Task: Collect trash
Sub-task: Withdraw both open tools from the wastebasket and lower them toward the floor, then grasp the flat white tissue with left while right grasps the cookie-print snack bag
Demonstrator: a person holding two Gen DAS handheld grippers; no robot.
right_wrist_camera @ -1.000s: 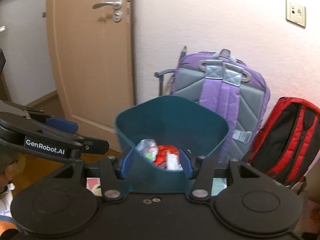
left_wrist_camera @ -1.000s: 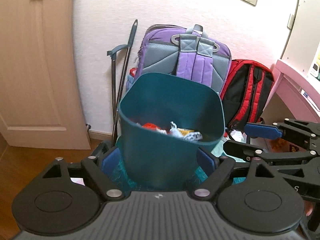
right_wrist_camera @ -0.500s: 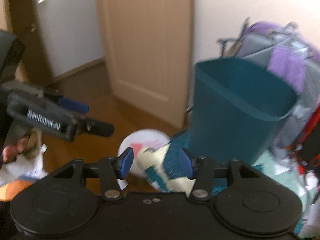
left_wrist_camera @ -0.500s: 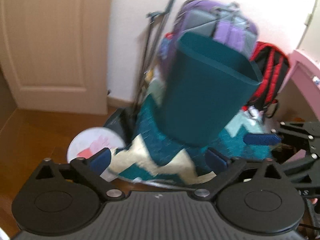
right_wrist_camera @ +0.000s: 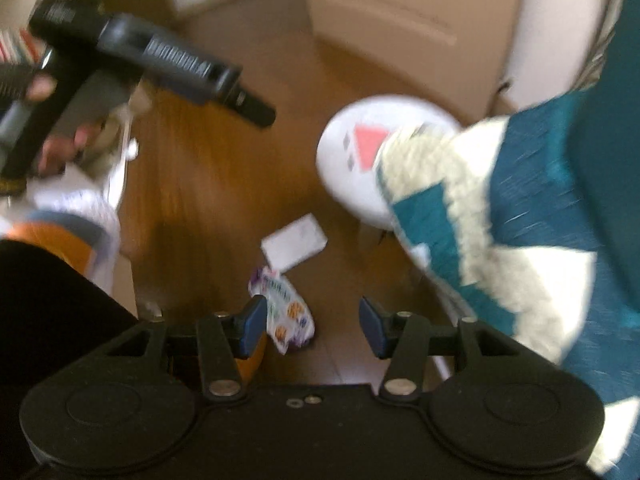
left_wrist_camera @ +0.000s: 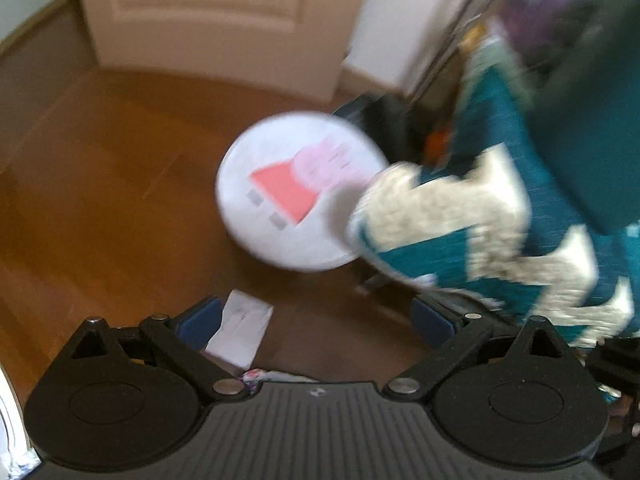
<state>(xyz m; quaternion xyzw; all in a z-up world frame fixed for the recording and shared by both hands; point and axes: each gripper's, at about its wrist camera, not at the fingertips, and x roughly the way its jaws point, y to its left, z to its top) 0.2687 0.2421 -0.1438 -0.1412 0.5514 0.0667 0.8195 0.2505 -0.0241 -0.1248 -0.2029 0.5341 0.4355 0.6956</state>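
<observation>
A white paper scrap (right_wrist_camera: 294,244) and a purple printed wrapper (right_wrist_camera: 282,308) lie on the wooden floor. My right gripper (right_wrist_camera: 313,325) is open and empty just above the wrapper. My left gripper (left_wrist_camera: 316,320) is open and empty; the white paper (left_wrist_camera: 240,332) lies by its left finger. The left gripper also shows in the right wrist view (right_wrist_camera: 256,110), up left. The teal bin (left_wrist_camera: 592,92) stands on a teal and cream cloth (left_wrist_camera: 500,216) at the right. Both views are blurred.
A round white stool with a pink and red picture (left_wrist_camera: 298,190) stands by the cloth, also in the right wrist view (right_wrist_camera: 360,152). A beige door (left_wrist_camera: 212,16) is behind. Something orange and white (right_wrist_camera: 60,232) lies at the left.
Both grippers have swung down and left, away from the bin toward the floor. The bin's contents and the backpacks have left view; floor litter has come into view.
</observation>
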